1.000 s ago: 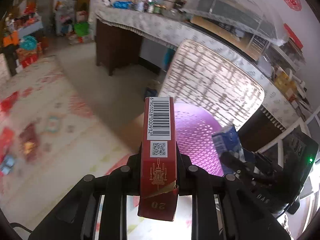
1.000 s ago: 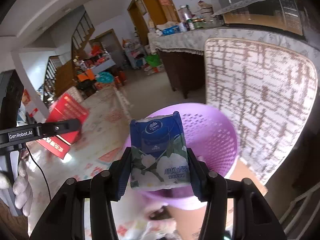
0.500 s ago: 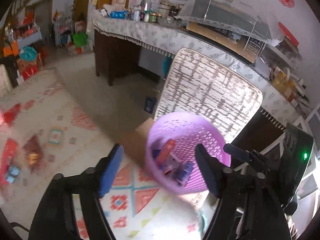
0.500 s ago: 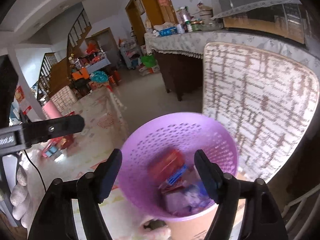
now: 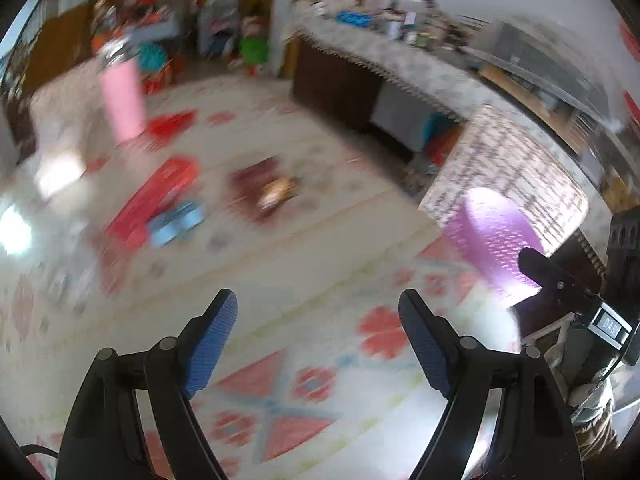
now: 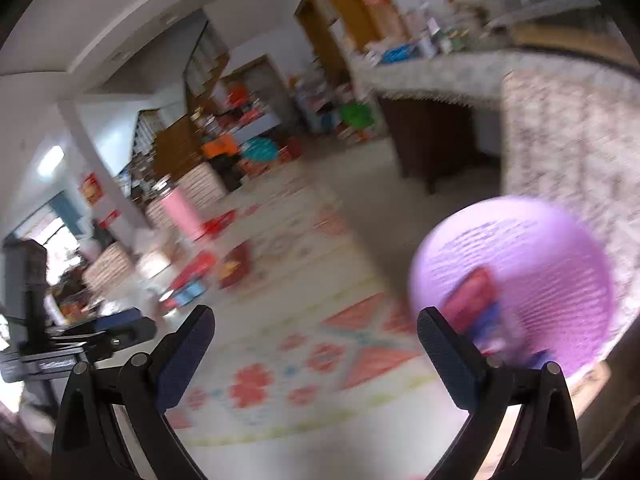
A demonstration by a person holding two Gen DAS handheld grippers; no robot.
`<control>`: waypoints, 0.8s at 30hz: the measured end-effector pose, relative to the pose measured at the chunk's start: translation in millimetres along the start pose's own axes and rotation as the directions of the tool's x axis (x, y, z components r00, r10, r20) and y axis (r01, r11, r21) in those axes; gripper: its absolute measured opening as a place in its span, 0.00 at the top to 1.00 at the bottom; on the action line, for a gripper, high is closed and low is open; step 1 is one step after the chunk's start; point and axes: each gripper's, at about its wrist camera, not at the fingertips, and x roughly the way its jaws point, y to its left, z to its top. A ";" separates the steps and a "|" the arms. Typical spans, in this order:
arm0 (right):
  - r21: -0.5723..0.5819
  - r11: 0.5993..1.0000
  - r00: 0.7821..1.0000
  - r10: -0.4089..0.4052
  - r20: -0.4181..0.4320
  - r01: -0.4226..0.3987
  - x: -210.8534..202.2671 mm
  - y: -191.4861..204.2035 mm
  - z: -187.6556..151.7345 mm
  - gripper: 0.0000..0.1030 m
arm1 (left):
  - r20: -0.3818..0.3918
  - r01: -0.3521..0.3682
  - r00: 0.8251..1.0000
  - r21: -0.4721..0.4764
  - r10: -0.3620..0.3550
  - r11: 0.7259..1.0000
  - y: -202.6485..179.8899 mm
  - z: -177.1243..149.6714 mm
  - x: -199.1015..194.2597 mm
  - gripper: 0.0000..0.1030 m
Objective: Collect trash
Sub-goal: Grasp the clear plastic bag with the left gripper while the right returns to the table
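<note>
- While both views are smeared with motion blur, the left gripper (image 5: 318, 310) shows its fingers spread wide, blue pads (image 5: 212, 338) facing each other, nothing between them; only patterned floor mat (image 5: 304, 384) lies in the gap.
- Right gripper (image 6: 316, 328): its jaws have just been opening and now stand far apart, empty, dark pads (image 6: 182, 360) clear of any object.
- Purple perforated basket (image 6: 560, 264): stands on the floor at the right of the right wrist view, just past the right finger's tip; in the left wrist view it appears at the right edge, overexposed.
- Basket contents: a red pack (image 6: 468, 296) and something blue (image 6: 490, 326) beside it, lying inside the basket; details too blurred to read.
- Upright white-and-brown patterned panel (image 5: 516, 168): directly behind the basket.
- Loose litter on the mat, well away from both grippers: a red flat box (image 5: 160, 192), a light blue item (image 5: 176, 222) touching its near end, a dark red packet (image 5: 260, 188) with a pale orange piece on it.
- Pink cylinder (image 5: 120, 100): upright, far side of the mat.
- Long cloth-covered counter (image 5: 404, 68): crowded with jars and boxes, behind the panel.
- Opposite gripper's black finger intrudes at the right edge of the left wrist view and the left edge of the right wrist view.
</note>
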 end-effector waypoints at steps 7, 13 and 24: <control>-0.053 0.997 0.995 0.050 -0.084 -0.054 64.8 50.5 -27.2 0.00 | 0.034 -0.191 0.979 -0.160 0.199 0.968 89.0 -6.2 -11.5 0.20; -0.076 0.996 0.993 0.041 -0.107 -0.049 94.0 68.0 -42.5 0.00 | 0.050 -0.340 0.935 -0.166 0.352 0.926 139.0 0.1 -3.0 0.20; -0.075 0.996 0.995 0.044 -0.084 -0.051 92.2 69.7 -43.8 0.00 | -0.043 -0.404 0.914 -0.204 0.404 0.892 215.8 50.0 60.3 0.20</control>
